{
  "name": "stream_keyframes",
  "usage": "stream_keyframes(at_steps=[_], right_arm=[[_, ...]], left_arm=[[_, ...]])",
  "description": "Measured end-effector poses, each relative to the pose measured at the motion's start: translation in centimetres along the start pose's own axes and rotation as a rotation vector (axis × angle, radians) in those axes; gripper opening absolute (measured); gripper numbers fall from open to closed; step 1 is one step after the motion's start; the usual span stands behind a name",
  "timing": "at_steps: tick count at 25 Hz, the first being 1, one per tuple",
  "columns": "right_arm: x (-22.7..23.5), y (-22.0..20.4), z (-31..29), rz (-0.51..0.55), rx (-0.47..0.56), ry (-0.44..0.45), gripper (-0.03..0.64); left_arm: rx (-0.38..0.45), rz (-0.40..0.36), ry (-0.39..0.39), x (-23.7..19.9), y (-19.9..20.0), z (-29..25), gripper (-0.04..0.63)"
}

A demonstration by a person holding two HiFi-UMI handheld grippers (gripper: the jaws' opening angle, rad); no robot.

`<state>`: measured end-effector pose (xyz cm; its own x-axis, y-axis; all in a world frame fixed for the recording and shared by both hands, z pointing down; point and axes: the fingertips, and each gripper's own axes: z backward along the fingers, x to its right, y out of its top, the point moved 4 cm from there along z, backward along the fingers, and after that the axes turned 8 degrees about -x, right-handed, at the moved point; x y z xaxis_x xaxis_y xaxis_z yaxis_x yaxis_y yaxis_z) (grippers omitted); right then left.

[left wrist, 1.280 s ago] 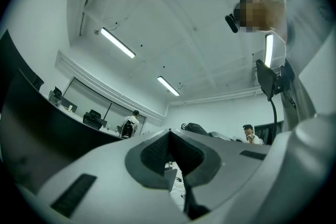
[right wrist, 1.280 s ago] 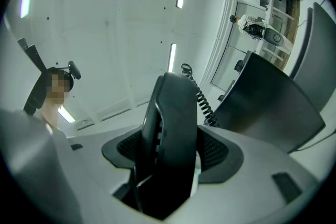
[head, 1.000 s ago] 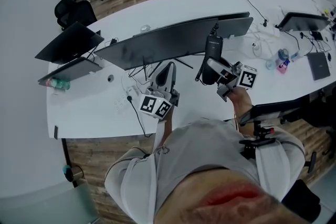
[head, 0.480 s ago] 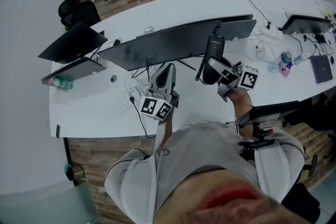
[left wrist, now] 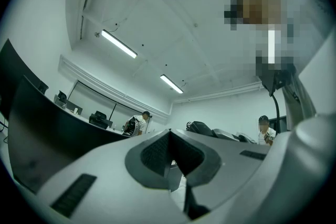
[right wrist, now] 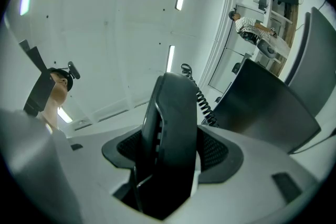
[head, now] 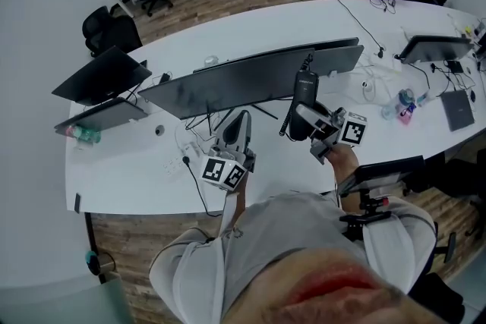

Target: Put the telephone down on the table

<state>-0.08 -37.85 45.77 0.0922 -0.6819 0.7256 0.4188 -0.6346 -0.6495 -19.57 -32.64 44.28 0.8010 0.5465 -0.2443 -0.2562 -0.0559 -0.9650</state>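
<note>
The black telephone handset (head: 304, 89) stands upright above the white table (head: 137, 163), in front of the wide monitor. My right gripper (head: 304, 114) is shut on the lower part of the handset. In the right gripper view the handset (right wrist: 173, 128) fills the space between the jaws of the right gripper (right wrist: 168, 162), and its coiled cord (right wrist: 202, 98) runs off behind it. My left gripper (head: 241, 120) is held over the table left of the handset, pointing up. In the left gripper view the left gripper (left wrist: 169, 159) is shut with nothing in it.
A long dark monitor (head: 243, 80) spans the table's middle, with more monitors at the left (head: 99, 73) and far right (head: 434, 48). Cables and a power strip (head: 188, 144) lie under the left gripper. A bottle (head: 404, 98) and a laptop (head: 459, 108) are at the right. A chair arm (head: 380, 174) is by my right side.
The head view has shifted a little. Both grippers keep nearly the same pose, and the handset is still held upright in the right gripper.
</note>
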Motion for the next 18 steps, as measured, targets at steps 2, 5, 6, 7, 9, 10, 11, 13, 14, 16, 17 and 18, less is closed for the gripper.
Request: stream_keyframes(at_steps=[2,5,6,7,9,10,11,13,14,16,17,18], right_arm=[[0.2,-0.1,0.0,0.002,-0.014,-0.014,0.308],[1.0,-0.7,0.5,-0.005,-0.047,-0.057,0.308],[1.5,-1.0,0.7,-0.007,-0.061,-0.076,0.308],[2.0,-1.4,1.1,-0.009,-0.078,-0.093,0.308],[3.2,-2.4,1.5,-0.022,-0.106,-0.118,0.308],[4.0,-2.9,1.7,-0.03,-0.116,-0.137,0.308],[4.8,-3.4,1.9,-0.036,-0.122,-0.159,0.308],[6.7,-4.5,2.9,-0.04,-0.136,-0.213,0.308],[7.7,-5.2,3.6,-0.046,-0.145,-0.239,0.308],[9.7,-6.8,5.2,-0.075,-0.162,-0.287,0.308],[10.3,-7.5,5.7,-0.096,-0.17,-0.303,0.307],[10.6,-8.1,6.0,-0.116,-0.177,-0.31,0.307]], left_arm=[[0.0,0.009,0.016,-0.4,0.1,0.1,0.009],[0.005,0.016,0.033,-0.6,0.0,0.2,0.009],[0.006,0.017,0.035,-0.5,0.0,0.2,0.009],[0.006,0.018,0.035,-0.4,-0.2,0.2,0.009],[0.004,0.017,0.036,-0.3,-0.4,0.2,0.009],[0.004,0.018,0.037,-0.5,-0.4,0.3,0.009],[0.004,0.019,0.039,-0.7,-0.4,0.4,0.009],[0.008,0.023,0.044,-1.0,-0.3,0.6,0.009],[0.009,0.025,0.045,-1.0,-0.3,0.7,0.009],[0.007,0.027,0.048,-1.0,-0.5,0.8,0.009],[0.005,0.029,0.049,-1.1,-0.5,0.9,0.009],[0.003,0.029,0.05,-1.2,-0.6,0.9,0.009]])
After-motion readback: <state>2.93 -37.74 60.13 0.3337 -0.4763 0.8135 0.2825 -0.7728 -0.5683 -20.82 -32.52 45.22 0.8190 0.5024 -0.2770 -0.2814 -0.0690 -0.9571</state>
